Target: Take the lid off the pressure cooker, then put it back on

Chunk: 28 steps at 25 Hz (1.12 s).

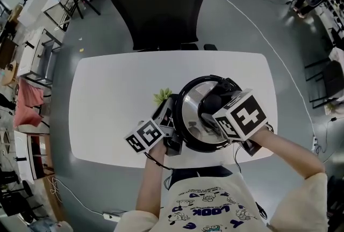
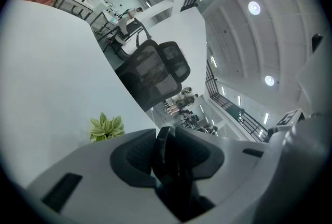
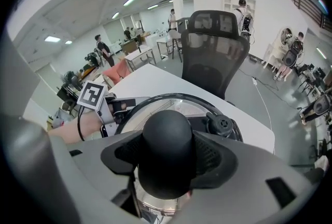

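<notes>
The pressure cooker [image 1: 189, 138] stands on the white table [image 1: 113, 91] near its front edge. Its shiny lid [image 1: 189, 113] with a black rim sits on top. My right gripper [image 1: 213, 109] comes down from above and is shut on the lid's round black knob [image 3: 167, 150], which fills the gap between its pads [image 3: 210, 158]. A black valve [image 3: 223, 125] sits on the lid beside the knob. My left gripper [image 1: 173, 119] reaches in from the left, shut on the cooker's thin black side handle [image 2: 165, 153]. In the right gripper view the left gripper [image 3: 118, 109] shows against the lid's rim.
A small green plant [image 1: 162, 96] stands on the table just behind the left gripper, close to the cooker. A black office chair [image 1: 161, 5] is pushed to the table's far side. A white cable [image 1: 258, 27] runs over the floor at the right.
</notes>
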Tool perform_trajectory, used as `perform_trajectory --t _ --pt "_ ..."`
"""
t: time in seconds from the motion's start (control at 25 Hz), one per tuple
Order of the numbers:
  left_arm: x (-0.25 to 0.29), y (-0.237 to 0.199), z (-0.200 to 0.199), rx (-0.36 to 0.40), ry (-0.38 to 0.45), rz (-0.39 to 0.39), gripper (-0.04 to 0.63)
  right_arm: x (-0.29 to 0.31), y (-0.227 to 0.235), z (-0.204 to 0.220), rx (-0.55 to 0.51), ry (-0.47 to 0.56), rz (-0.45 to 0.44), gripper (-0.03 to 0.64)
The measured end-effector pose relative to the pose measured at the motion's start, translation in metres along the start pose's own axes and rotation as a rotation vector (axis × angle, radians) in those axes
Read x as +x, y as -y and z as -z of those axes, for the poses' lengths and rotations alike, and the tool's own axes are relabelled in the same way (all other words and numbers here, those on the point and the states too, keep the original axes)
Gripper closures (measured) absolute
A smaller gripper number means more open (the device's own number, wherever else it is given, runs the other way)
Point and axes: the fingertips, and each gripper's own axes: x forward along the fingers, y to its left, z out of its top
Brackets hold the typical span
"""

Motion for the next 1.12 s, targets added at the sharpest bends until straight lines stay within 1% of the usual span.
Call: perform_trajectory --t 0.28,0.52,0.68,0.84,1.12 --pt "0.002 0.001 -0.001 0.011 0.001 -0.019 0.465 -0.015 0.003 -0.006 -0.007 0.009 -0.017 0.322" --pt "0.0 0.0 -0.003 0.028 0.006 -0.045 0.459 -0.036 0.015 -0.014 0.018 0.06 -0.018 0.322" --pt "0.001 0.002 -0.003 0.04 0.013 -0.072 0.454 -0.054 0.04 -0.011 0.046 0.08 0.016 0.323" --pt "0.001 0.003 -0.001 0.053 0.022 -0.099 0.449 -0.072 0.071 -0.001 0.108 0.101 0.048 0.322" --pt "0.001 0.007 0.0 0.073 0.041 -0.136 0.44 -0.101 0.137 0.023 0.197 0.132 0.144 0.323"
